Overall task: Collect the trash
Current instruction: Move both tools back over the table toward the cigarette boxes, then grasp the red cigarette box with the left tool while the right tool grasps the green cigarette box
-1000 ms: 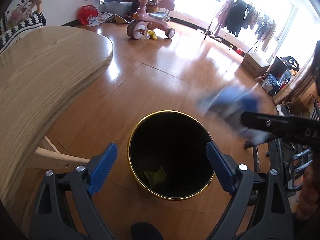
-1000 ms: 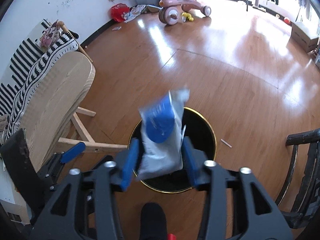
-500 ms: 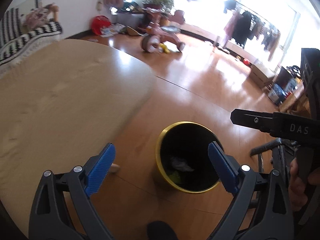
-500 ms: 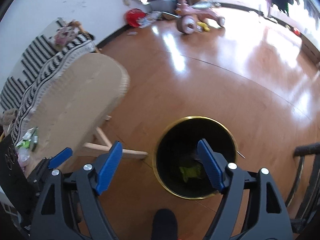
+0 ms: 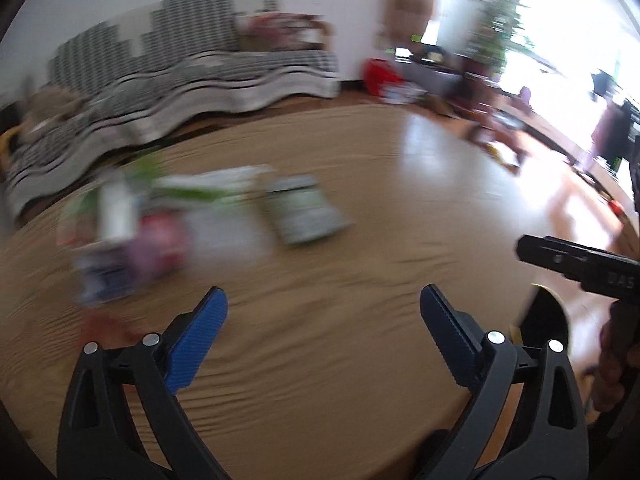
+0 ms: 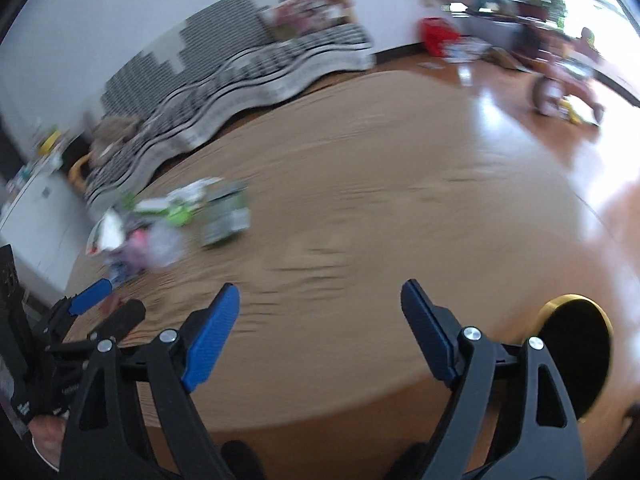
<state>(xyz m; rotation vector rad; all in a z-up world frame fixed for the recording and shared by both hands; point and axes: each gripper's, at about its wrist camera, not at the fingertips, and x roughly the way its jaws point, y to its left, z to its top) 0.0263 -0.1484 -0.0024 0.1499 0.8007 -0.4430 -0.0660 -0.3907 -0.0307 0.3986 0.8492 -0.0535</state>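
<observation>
With both the left gripper (image 5: 323,306) and right gripper (image 6: 320,304) hanging over the desk (image 5: 360,240) empty, fingers spread wide, the blurred trash pile (image 5: 192,216) is lying ahead-left, so reaching should be targeting one wrapper's edge, squarely.

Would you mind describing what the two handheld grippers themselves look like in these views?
The left gripper and the right gripper look alike: black plastic frames with triangular cut-outs, silver rivets at the pivots, and ribbed blue pads lining the fingers. The right gripper's black body bears pale lettering, too blurred to read. No cables or sleeves show.
</observation>
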